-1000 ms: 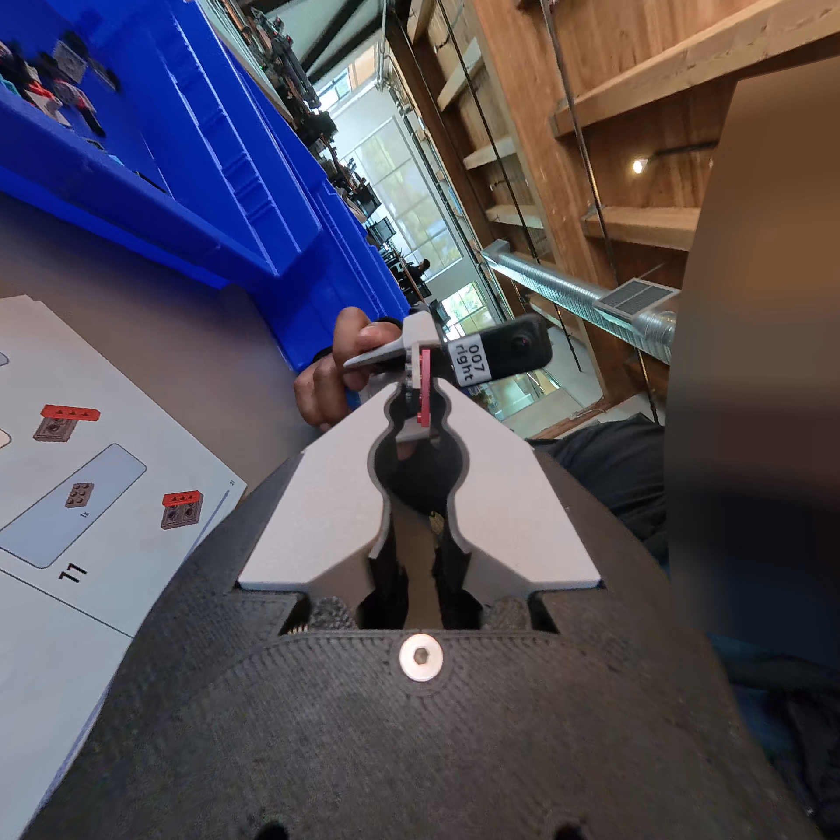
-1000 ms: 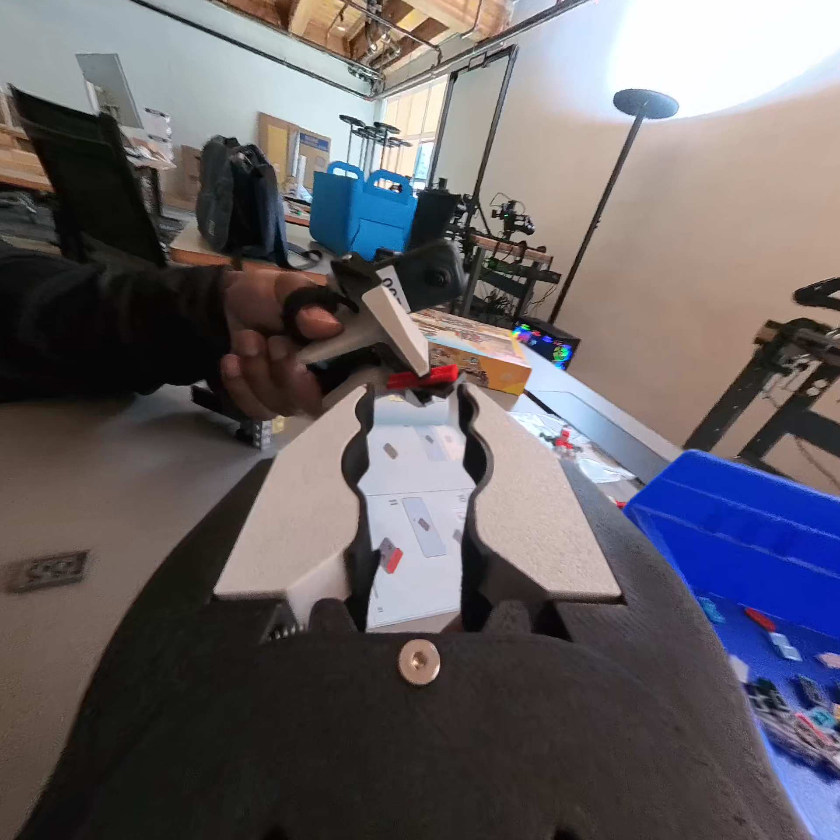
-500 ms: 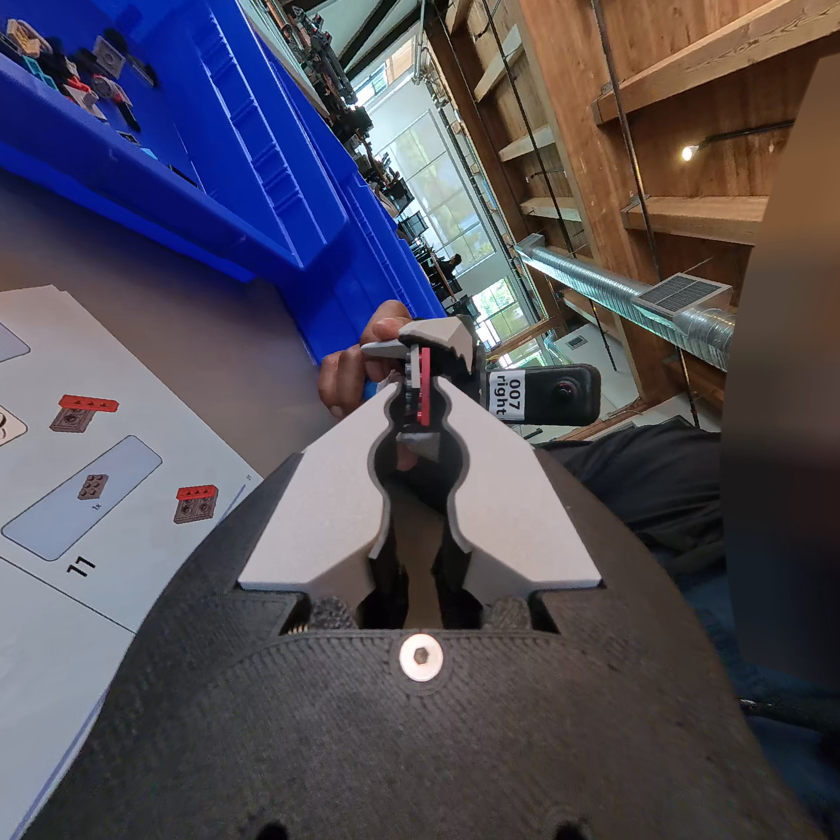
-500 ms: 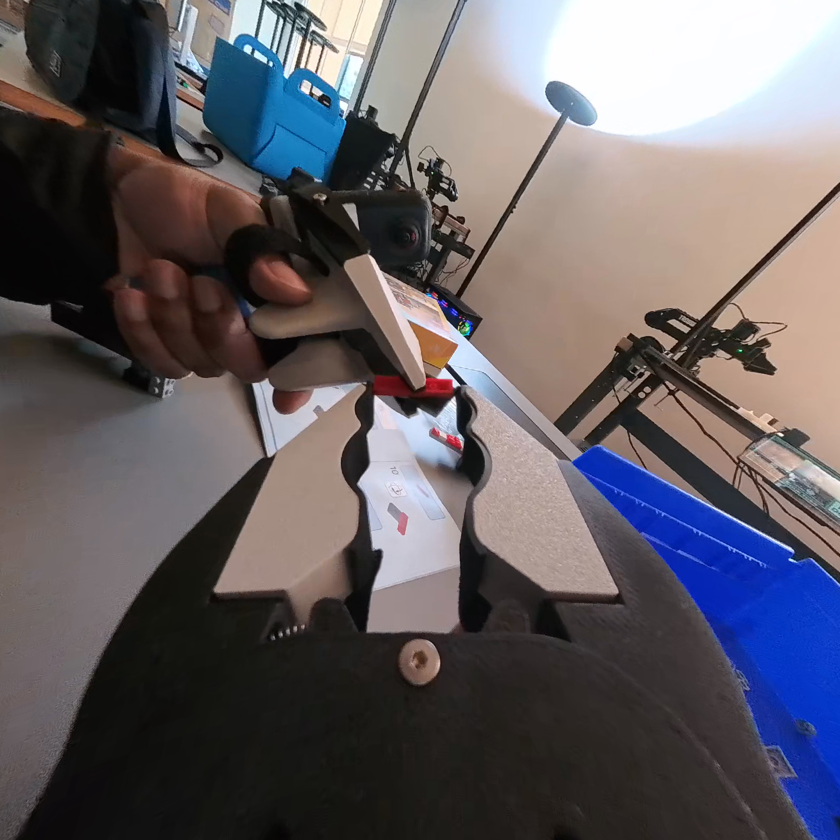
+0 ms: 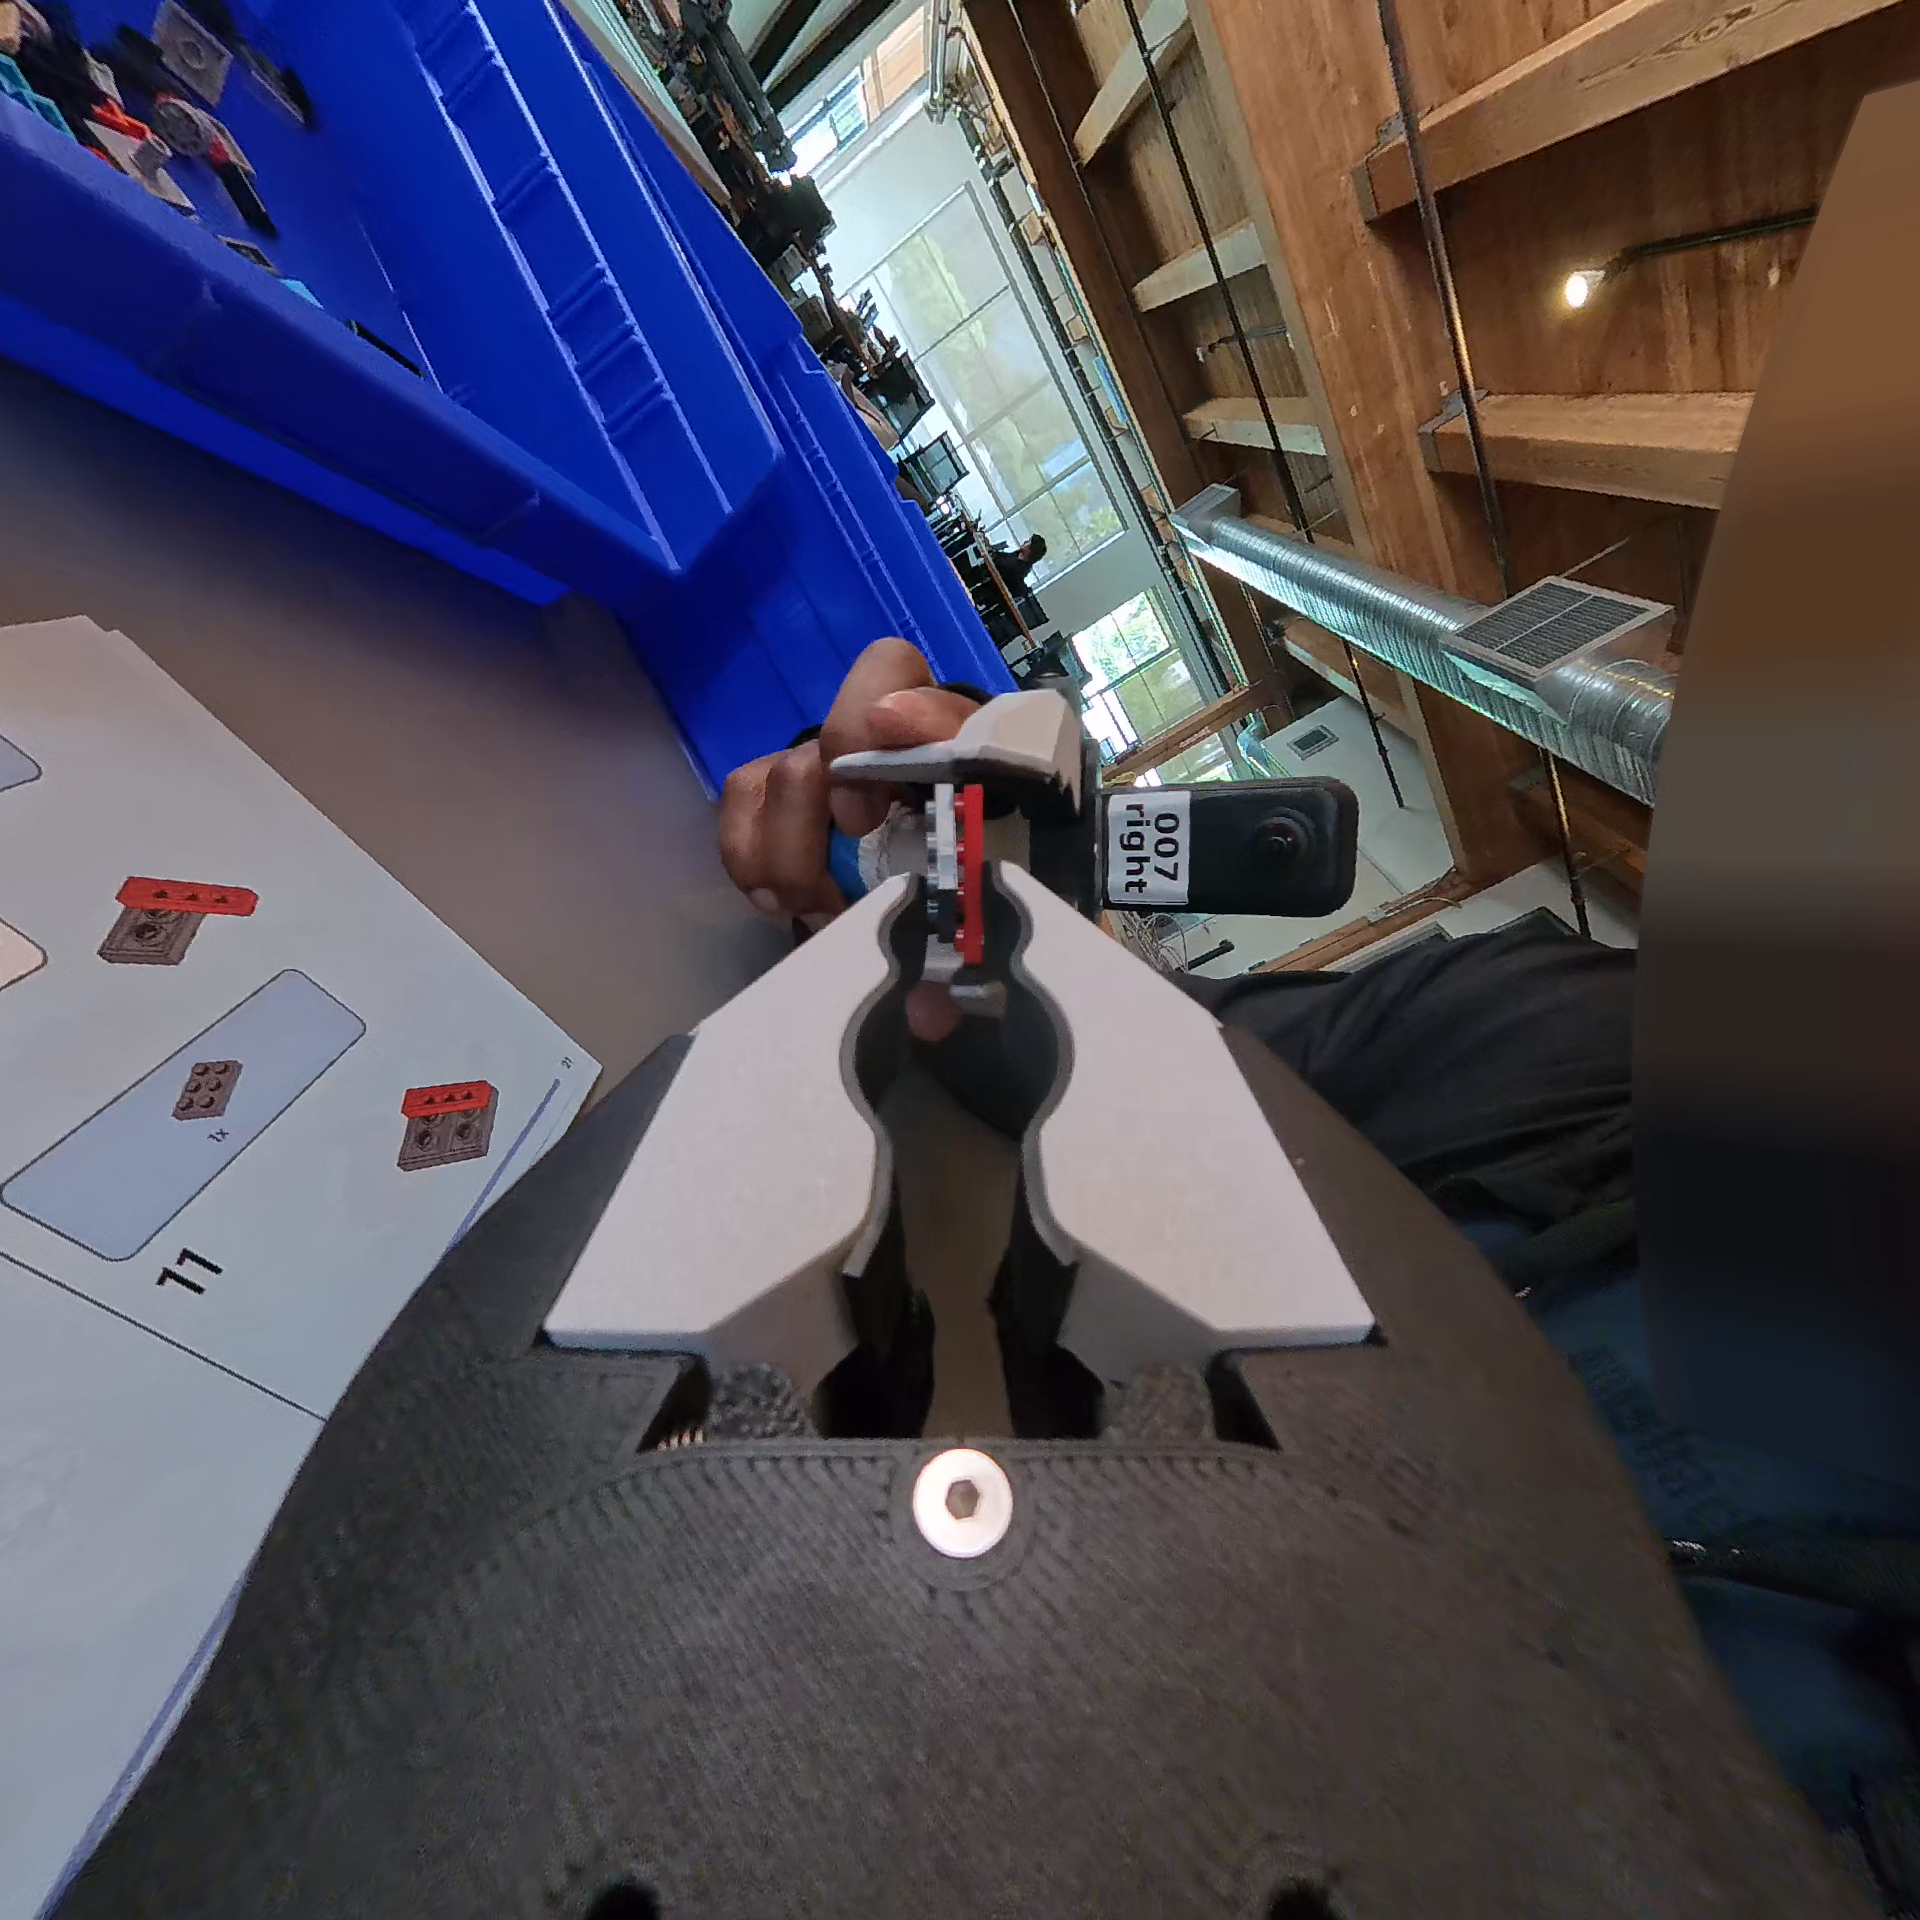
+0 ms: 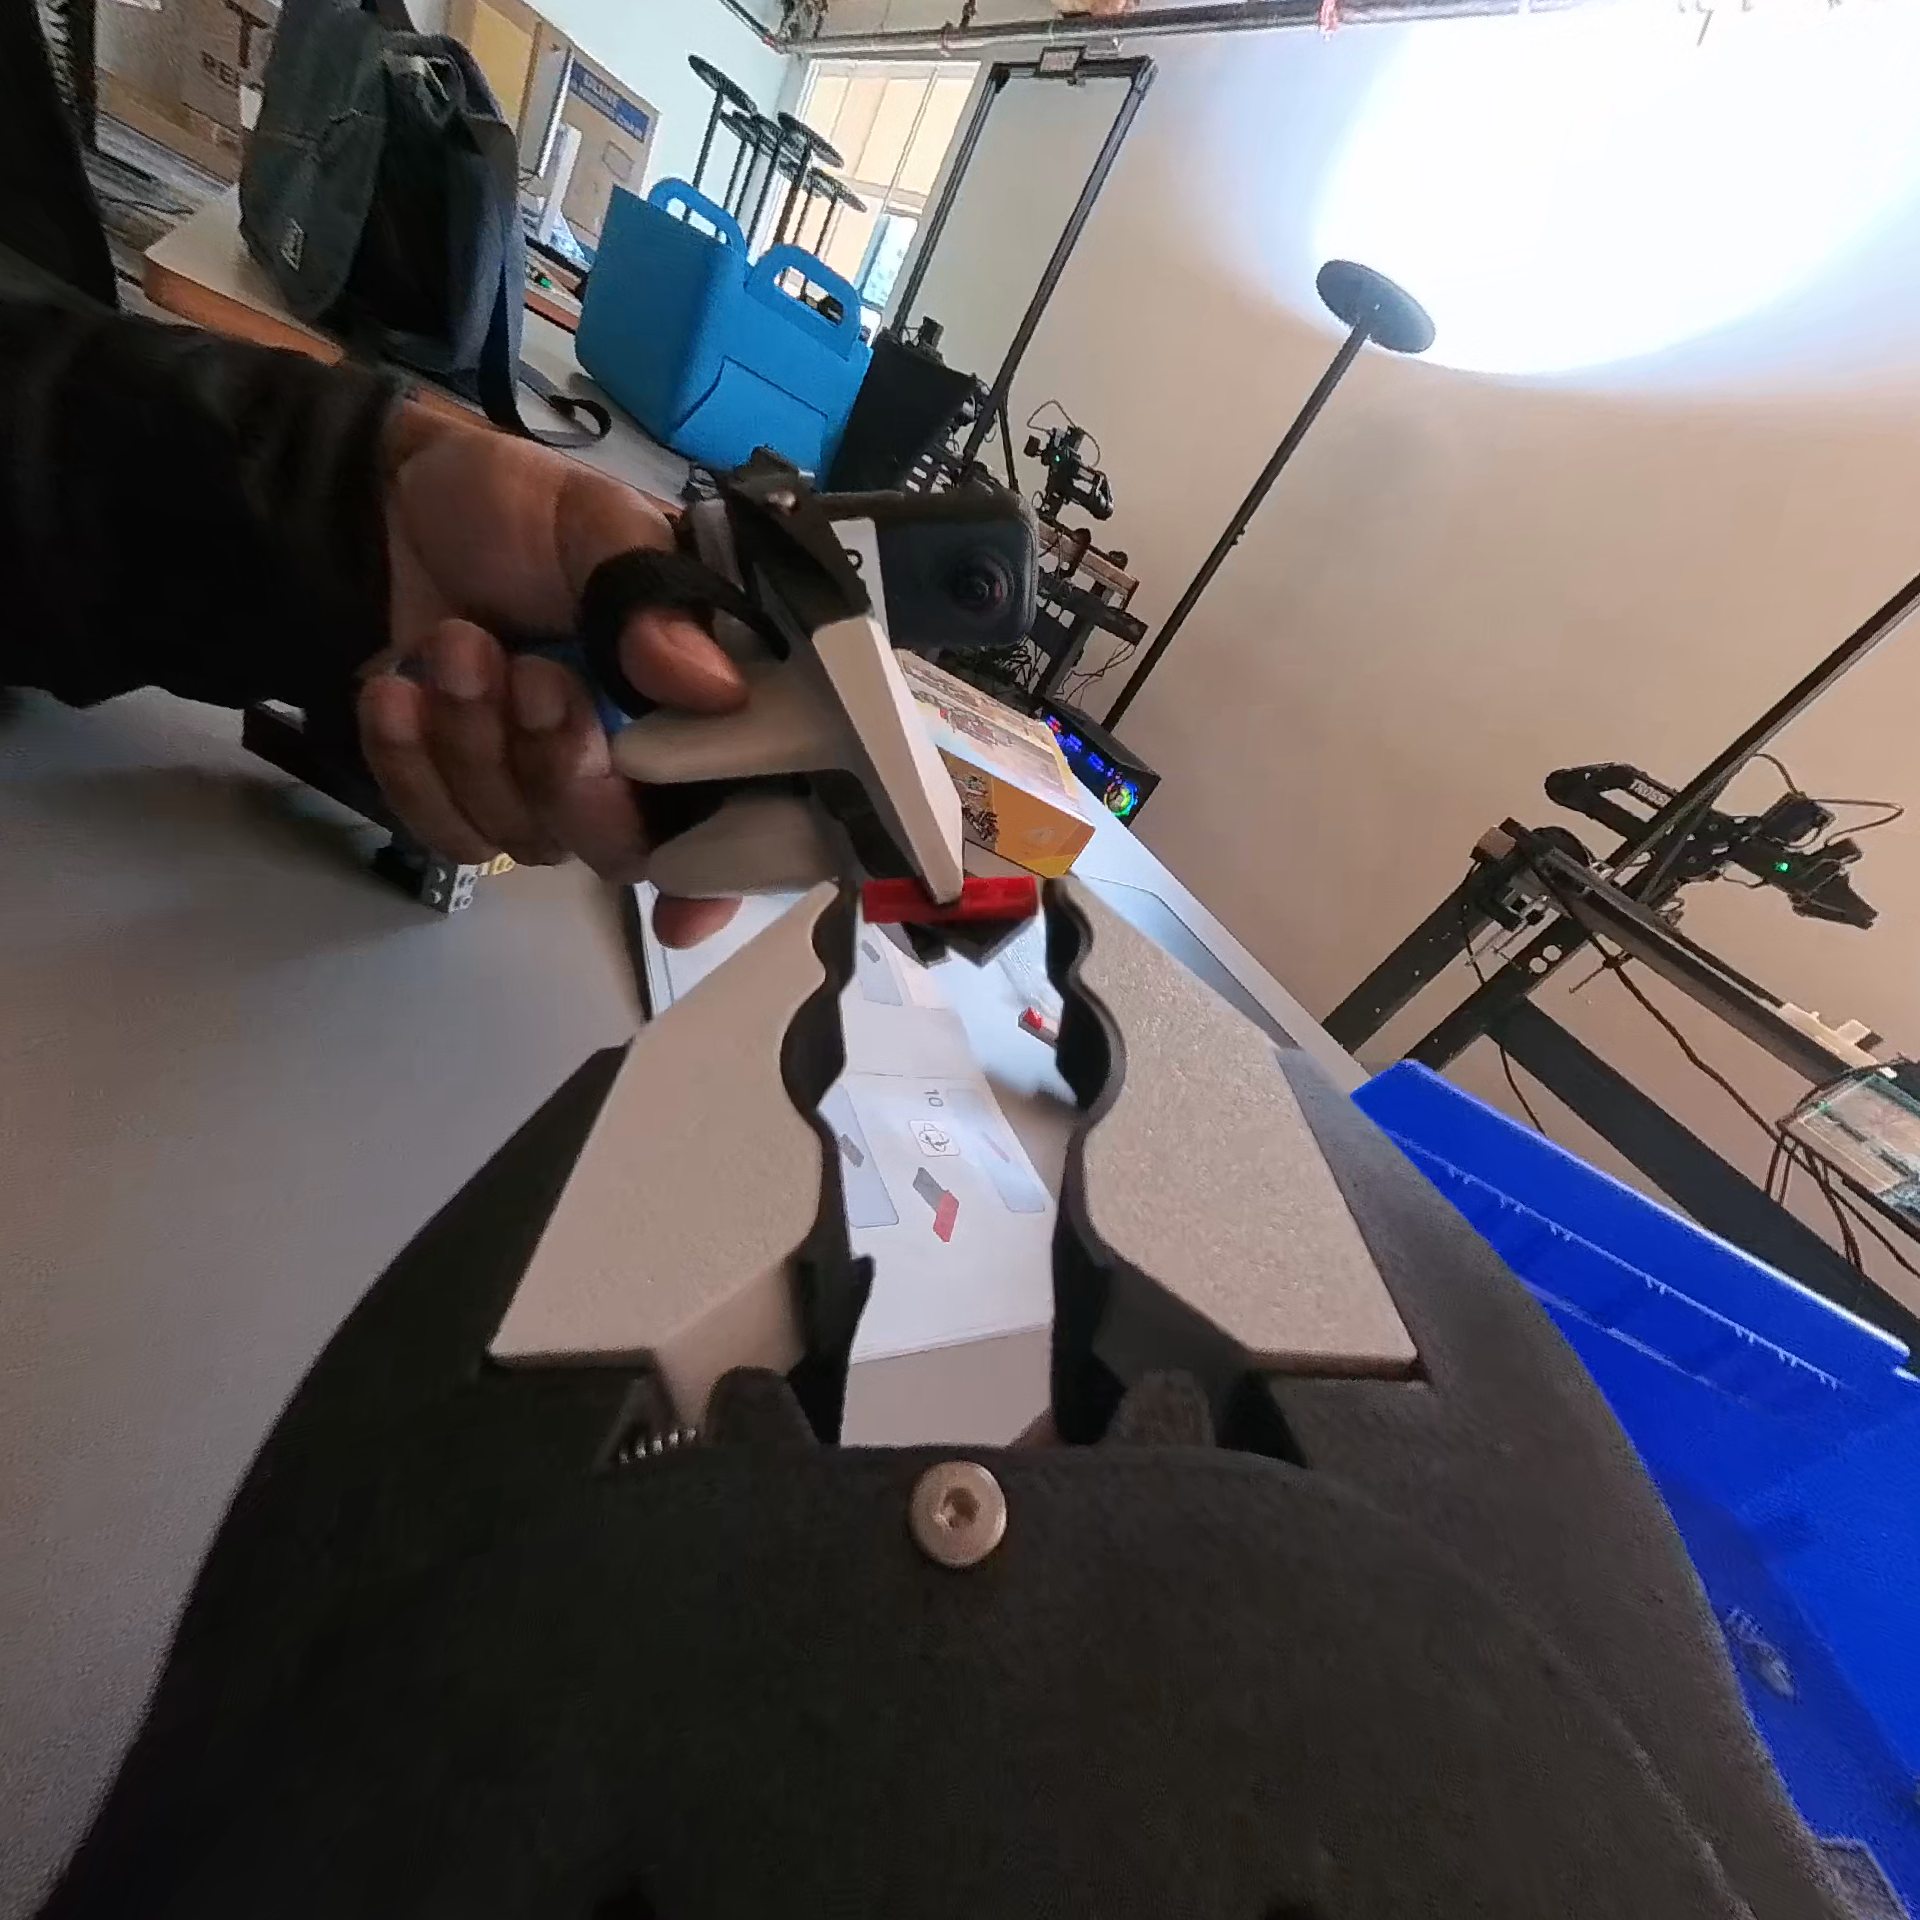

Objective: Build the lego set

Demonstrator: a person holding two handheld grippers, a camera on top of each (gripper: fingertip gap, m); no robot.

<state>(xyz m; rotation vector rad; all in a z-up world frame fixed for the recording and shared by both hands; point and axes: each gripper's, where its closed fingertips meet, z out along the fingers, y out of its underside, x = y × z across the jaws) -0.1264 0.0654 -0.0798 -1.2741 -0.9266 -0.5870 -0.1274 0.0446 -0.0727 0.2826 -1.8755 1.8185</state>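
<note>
A small lego assembly, a red plate (image 5: 970, 873) stacked on grey pieces, is held in the air between both grippers. My left gripper (image 5: 956, 909) is shut on it across the stack. In the right wrist view the red plate (image 6: 951, 899) spans the gap between the tips of my right gripper (image 6: 940, 902), which is shut on its two ends, with a dark grey piece (image 6: 961, 943) just under it. The left gripper's finger (image 6: 894, 769) presses on the plate from above. The right gripper's fingers (image 5: 997, 738) show beyond the plate in the left wrist view.
The open instruction booklet (image 5: 208, 1039) lies on the grey table (image 6: 260, 1039) below the grippers. A blue bin (image 5: 468, 364) with loose pieces stands beside it and also shows in the right wrist view (image 6: 1662, 1351). An orange lego box (image 6: 1013, 800) and a small dark build (image 6: 442, 878) sit farther off. Only a small space, under 4 cm, lies between the two pairs of fingers.
Both grippers have stayed shut on the assembly while turning together. The right gripper has tilted, so its camera now points sideways in the left wrist view.
</note>
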